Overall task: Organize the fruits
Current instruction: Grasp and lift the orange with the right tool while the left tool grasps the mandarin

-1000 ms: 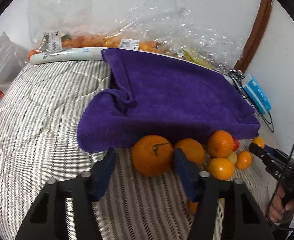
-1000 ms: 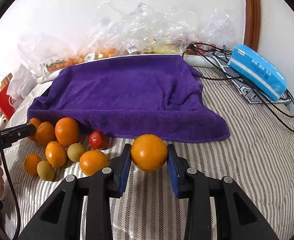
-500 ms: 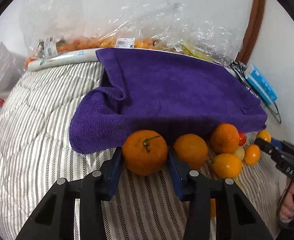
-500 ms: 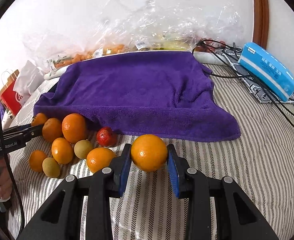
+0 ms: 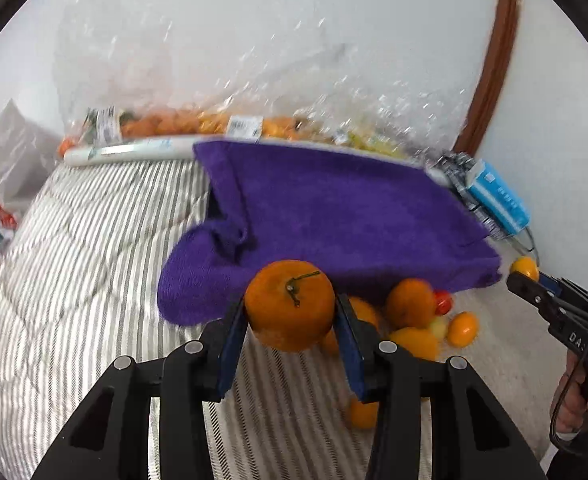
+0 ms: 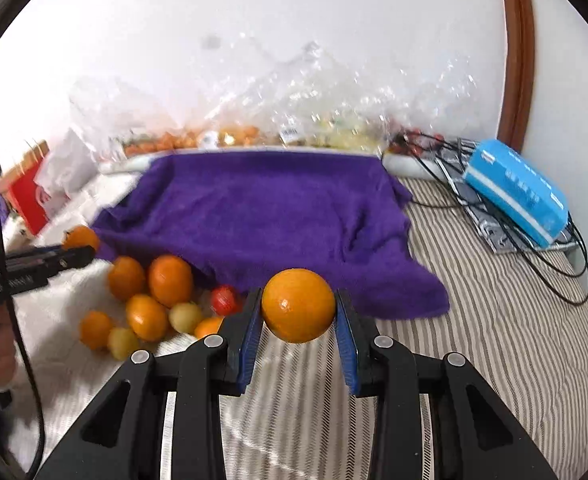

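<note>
My left gripper [image 5: 289, 312] is shut on a large orange with a stem [image 5: 289, 305] and holds it above the striped bed cover. My right gripper [image 6: 298, 308] is shut on a smooth orange [image 6: 298, 305], also lifted. A purple towel [image 5: 342, 216] lies spread on the bed, also in the right wrist view [image 6: 269, 216]. A heap of oranges, small yellow-green fruits and one red fruit [image 6: 223, 300] lies at the towel's near edge [image 6: 149, 300]. The same heap shows to the right of my left gripper [image 5: 414, 320].
Clear plastic bags of fruit [image 6: 294, 120] stand along the wall behind the towel. A blue box [image 6: 518, 192] on black cables [image 6: 554, 264] lies at the right. Red and white bags [image 6: 29, 196] are at the bed's left edge.
My left gripper closed on the stemmed orange and lifted it off the bed. My right gripper kept its orange and rose a little; both views are blurred by motion.
</note>
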